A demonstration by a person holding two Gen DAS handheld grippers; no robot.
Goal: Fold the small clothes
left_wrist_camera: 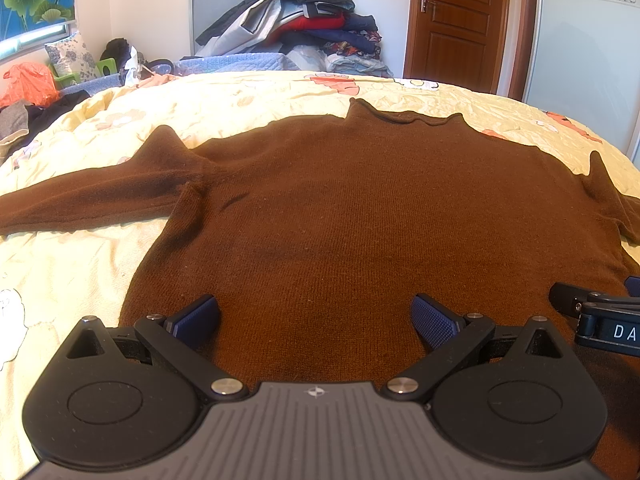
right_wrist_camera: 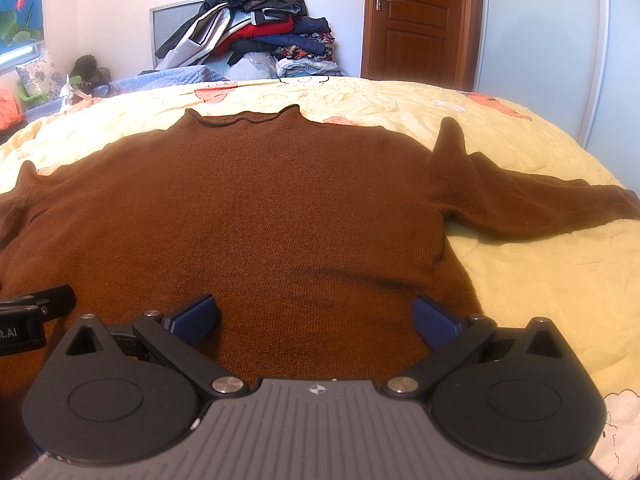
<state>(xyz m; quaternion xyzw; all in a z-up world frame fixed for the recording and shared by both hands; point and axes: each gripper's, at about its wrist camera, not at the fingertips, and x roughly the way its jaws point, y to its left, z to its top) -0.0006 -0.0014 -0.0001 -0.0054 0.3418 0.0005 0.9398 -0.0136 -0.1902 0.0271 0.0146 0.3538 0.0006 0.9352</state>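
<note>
The sweater (left_wrist_camera: pixel 360 208) lies flat across the middle of the bed (left_wrist_camera: pixel 80 272), collar toward the far edge, sleeves spread to either side, hem toward us; we judge it is laid out this way so a first fold can start cleanly. Our left gripper (left_wrist_camera: pixel 316 320) and right gripper (right_wrist_camera: pixel 316 320) hover side by side over the hem, fingers spread wide and holding nothing, likely placed to take the hem or sides. On the grippers we read only "DA" and "t.AI". A clothes pile (right_wrist_camera: pixel 256 32) rises past the far edge.
</note>
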